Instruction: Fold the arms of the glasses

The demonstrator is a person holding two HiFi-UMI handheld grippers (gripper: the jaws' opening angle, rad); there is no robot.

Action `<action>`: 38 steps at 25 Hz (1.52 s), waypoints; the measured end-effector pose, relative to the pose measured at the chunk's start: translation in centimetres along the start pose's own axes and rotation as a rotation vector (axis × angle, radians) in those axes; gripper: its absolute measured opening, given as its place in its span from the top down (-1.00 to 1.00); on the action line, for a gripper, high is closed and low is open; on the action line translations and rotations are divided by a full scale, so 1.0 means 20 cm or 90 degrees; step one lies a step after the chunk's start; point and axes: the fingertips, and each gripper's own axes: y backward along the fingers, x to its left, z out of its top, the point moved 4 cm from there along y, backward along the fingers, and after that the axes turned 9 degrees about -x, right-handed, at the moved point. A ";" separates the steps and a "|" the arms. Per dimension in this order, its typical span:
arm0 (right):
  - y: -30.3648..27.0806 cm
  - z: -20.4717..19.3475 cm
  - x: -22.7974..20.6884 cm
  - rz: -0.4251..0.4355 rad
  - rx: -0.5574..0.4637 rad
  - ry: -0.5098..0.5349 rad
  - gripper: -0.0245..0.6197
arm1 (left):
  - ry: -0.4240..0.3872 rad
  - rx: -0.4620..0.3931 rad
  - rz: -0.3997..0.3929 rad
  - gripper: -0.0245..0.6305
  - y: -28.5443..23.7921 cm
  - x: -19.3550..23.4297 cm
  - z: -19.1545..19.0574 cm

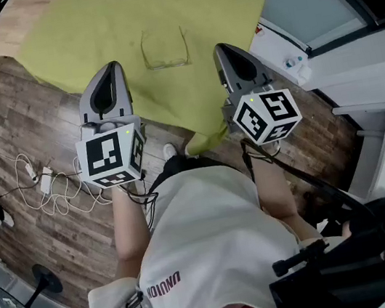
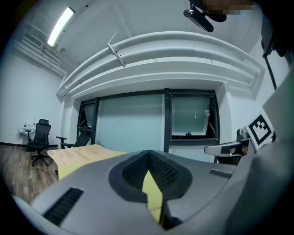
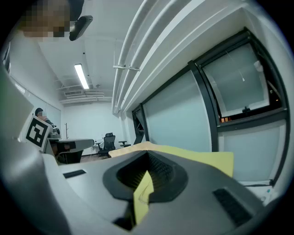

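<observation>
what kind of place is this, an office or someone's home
Probably an office or lab: swivel chairs, glass partition walls with dark frames, and a strip light on the ceiling.

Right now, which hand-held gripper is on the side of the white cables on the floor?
The left hand-held gripper: the white cables lie on the floor at its outer side; the right hand-held gripper is across the glasses from them.
</observation>
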 end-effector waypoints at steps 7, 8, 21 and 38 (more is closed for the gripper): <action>0.02 -0.01 -0.02 0.009 0.007 -0.010 0.86 | 0.000 0.000 0.008 0.89 0.02 -0.02 0.00; 0.02 -0.01 -0.01 0.013 0.005 -0.017 0.86 | -0.002 0.000 0.009 0.89 0.03 -0.02 0.00; 0.01 -0.01 -0.07 0.011 0.003 -0.064 0.86 | 0.007 0.002 0.057 0.89 0.03 -0.03 -0.02; 0.06 -0.24 -0.24 0.005 0.121 -0.068 0.56 | 0.059 0.063 0.127 0.88 0.11 -0.04 -0.25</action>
